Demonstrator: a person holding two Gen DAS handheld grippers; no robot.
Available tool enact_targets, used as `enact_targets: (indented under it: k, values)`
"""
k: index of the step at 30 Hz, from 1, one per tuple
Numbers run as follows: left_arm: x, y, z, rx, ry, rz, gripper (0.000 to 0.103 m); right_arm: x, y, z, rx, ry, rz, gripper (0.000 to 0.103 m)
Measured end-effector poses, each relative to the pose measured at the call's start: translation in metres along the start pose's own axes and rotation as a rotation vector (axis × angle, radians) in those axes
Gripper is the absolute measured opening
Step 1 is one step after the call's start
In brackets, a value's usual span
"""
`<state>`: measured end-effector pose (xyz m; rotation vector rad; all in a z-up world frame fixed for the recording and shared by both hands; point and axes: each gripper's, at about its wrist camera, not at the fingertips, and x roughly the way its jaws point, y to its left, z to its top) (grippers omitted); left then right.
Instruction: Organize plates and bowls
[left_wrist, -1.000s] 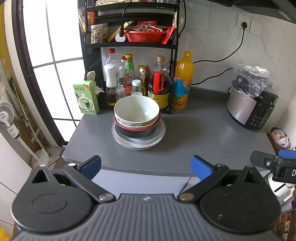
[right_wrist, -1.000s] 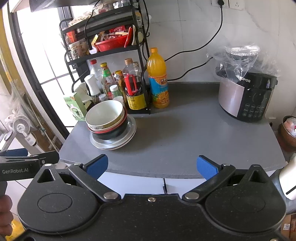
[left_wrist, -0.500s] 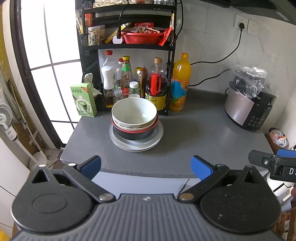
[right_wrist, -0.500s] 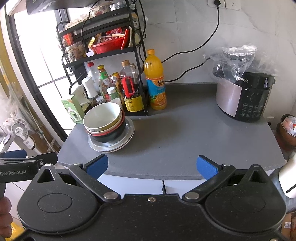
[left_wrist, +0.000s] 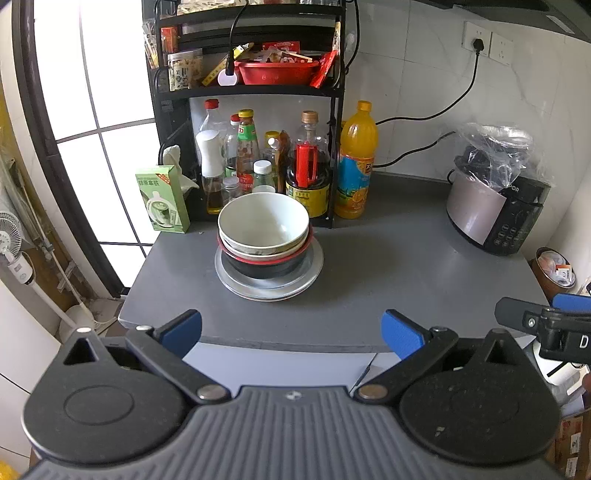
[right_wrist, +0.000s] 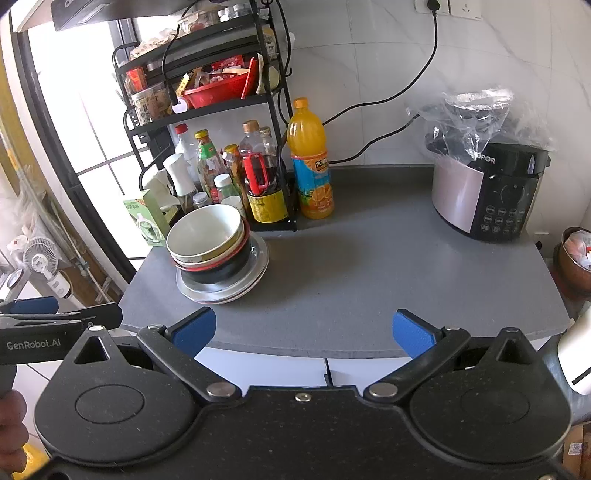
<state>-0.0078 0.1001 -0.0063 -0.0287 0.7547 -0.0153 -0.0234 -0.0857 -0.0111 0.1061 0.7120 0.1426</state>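
Left gripper (left_wrist: 291, 330) hangs wide and empty short of the counter's (left_wrist: 388, 280) near edge; straight ahead the white bowl (left_wrist: 263, 221) tops a black bowl (left_wrist: 266, 266) on stacked plates (left_wrist: 312, 271), just before the bottle rack (left_wrist: 251, 92).

Right gripper (right_wrist: 303, 332), likewise spread and empty, sees that stack at far left, bare counter to its right. Judging so, take the top bowl by its rim, lifting straight up, clear of the bottles (right_wrist: 258, 177).
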Motion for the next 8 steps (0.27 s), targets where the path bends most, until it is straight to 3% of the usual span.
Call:
enact_targets:
  k: [8]
  values:
    - [-0.0017,-0.0033,0.0007,0.006,-0.012,-0.003,0.102,0.0009,-0.0021,0.0003,0.0,0.002,0.005,0.103]
